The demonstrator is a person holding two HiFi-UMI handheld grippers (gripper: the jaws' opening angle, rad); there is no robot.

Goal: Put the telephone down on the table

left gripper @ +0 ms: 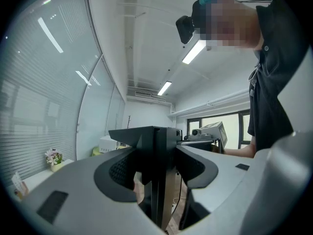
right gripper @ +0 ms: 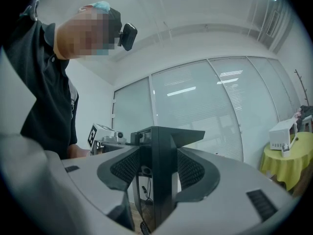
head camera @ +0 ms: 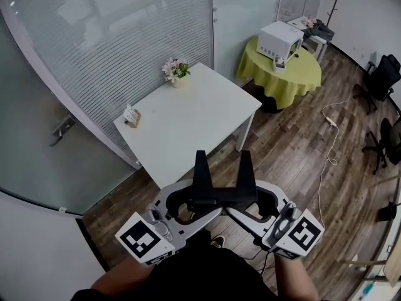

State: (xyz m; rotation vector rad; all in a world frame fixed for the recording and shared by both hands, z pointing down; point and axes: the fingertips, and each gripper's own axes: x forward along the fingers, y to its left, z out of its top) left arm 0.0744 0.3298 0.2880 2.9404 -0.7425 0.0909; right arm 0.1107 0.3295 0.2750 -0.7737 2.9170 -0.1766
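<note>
- Plainly, the telephone (head camera: 219,190), a black piece with two upright prongs, hangs in the air at the near middle. It is above the wooden floor (head camera: 294,149) and apart from the white surface (head camera: 188,121).
- The left tongs (head camera: 191,207) reach it from the left and are clenched on it. In the left gripper view the dark ribbed pads (left gripper: 120,173) press on its black body from both sides.
- The right tongs (head camera: 254,205) reach it from the right and are clenched on the same telephone. In the right gripper view the black column sits tight between the two ribbed faces.
- The two tongs point level and face each other, with their marker cubes nearest the person.
- The white surface stands farther off, beside the glass wall with blinds (head camera: 113,36).
- A small pot of flowers (head camera: 177,71) stands at the white surface's far corner, and a small card holder (head camera: 131,116) stands near its left edge.
- At the far right, a round surface under a yellow cloth (head camera: 291,80) carries a white boxy appliance (head camera: 280,39).
- A white cable (head camera: 327,162) trails over the floor on the right, and dark office chairs (head camera: 382,74) stand by the right edge.
</note>
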